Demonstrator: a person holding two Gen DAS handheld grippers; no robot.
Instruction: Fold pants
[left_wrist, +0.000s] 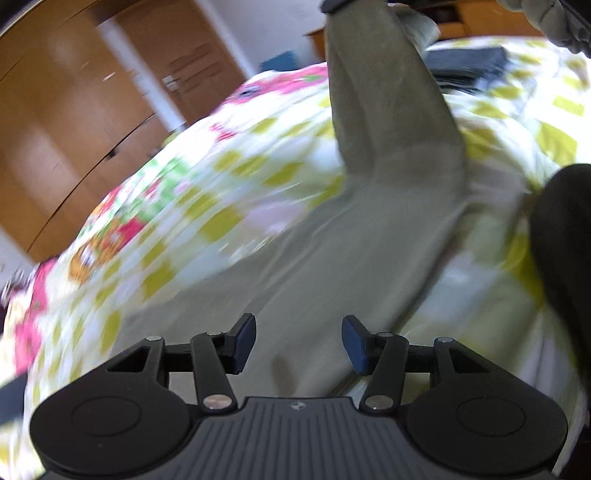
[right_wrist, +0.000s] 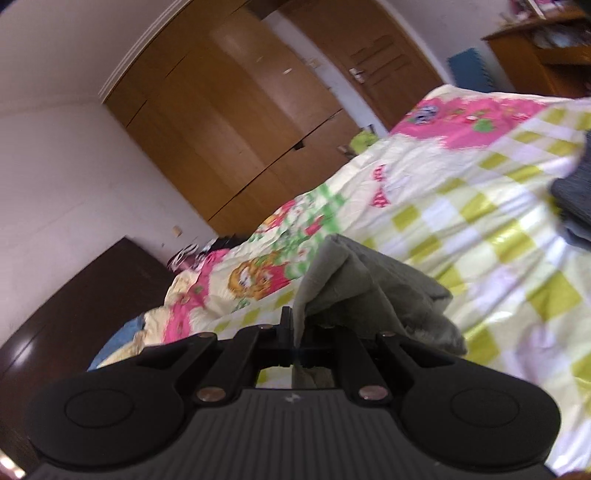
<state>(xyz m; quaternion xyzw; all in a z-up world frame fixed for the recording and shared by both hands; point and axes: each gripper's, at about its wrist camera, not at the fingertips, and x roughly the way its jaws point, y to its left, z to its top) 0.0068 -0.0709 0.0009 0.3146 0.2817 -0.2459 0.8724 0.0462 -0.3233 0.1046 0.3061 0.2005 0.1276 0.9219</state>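
Grey-green pants (left_wrist: 369, 229) lie across a bed with a flowered, yellow-checked quilt (left_wrist: 207, 192). One leg rises off the bed toward the top of the left wrist view, where a dark gripper part holds its end. My left gripper (left_wrist: 299, 341) hovers just over the near part of the pants, jaws open, nothing between the blue pads. In the right wrist view my right gripper (right_wrist: 295, 332) is shut on a bunched fold of the pants (right_wrist: 362, 284), lifted above the quilt (right_wrist: 480, 206).
Wooden wardrobe doors (right_wrist: 236, 122) and a room door stand beyond the bed. A stack of dark folded clothes (left_wrist: 465, 66) lies on the far side of the quilt, also at the right edge as dark clothes (right_wrist: 576, 195). A dark rounded shape (left_wrist: 565, 251) fills the right edge.
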